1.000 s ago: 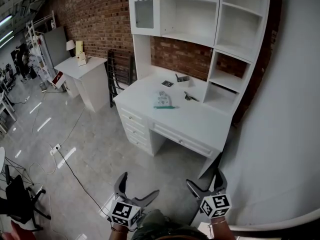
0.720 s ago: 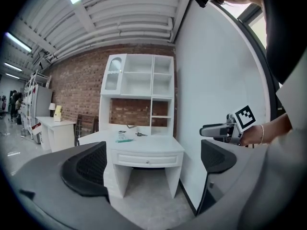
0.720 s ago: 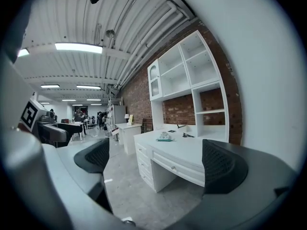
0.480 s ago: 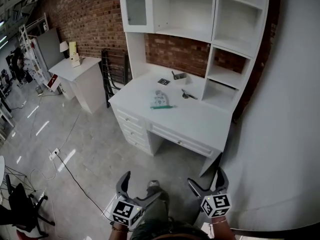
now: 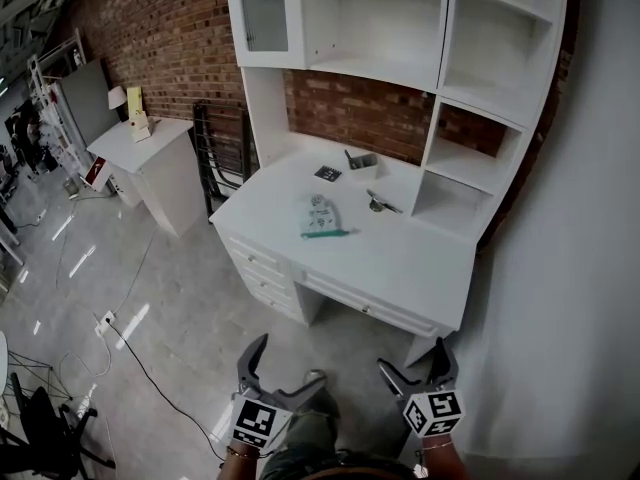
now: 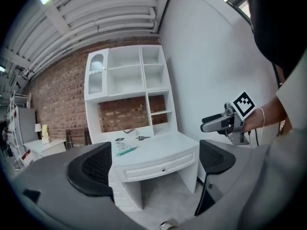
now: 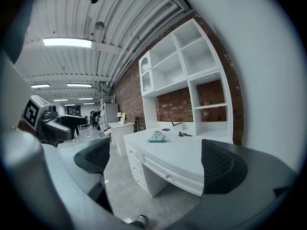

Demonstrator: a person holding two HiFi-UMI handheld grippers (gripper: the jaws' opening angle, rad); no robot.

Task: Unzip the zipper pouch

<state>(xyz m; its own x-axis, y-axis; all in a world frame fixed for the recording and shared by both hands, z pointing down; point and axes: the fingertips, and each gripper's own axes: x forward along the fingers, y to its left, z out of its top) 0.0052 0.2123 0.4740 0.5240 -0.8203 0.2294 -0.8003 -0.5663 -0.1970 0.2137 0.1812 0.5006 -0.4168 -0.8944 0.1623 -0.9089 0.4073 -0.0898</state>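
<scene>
– Brick wall at the back, a white desk [image 5: 420, 258] with its shelf unit set against it, and you out on the open floor, well short of the desk's front edge.

– And your tongs? Both are spread wide with nothing between the pads: left gripper [image 5: 288, 360] and right gripper [image 5: 412, 358] are held low in front of you, side by side.

– Your target, the zipper pouch [image 5: 320, 212], lies flat on the desk, left of the middle and about halfway between front edge and back. It is well apart from both grippers.

– Which way does it lie for you?

– Its teal zip [image 5: 326, 234] runs along the side nearest you, roughly parallel to the desk's front edge. So the long axis goes across your view, left to right.

– Then which of your hands is nearer?

– The left, I'd judge, by a little. The pouch sits almost straight ahead of your left gripper, and ahead and to the left of your right one.

– You'll have to close on the desk before either can reach. Which end the slider sits at is too small to tell from where you stand.
</scene>
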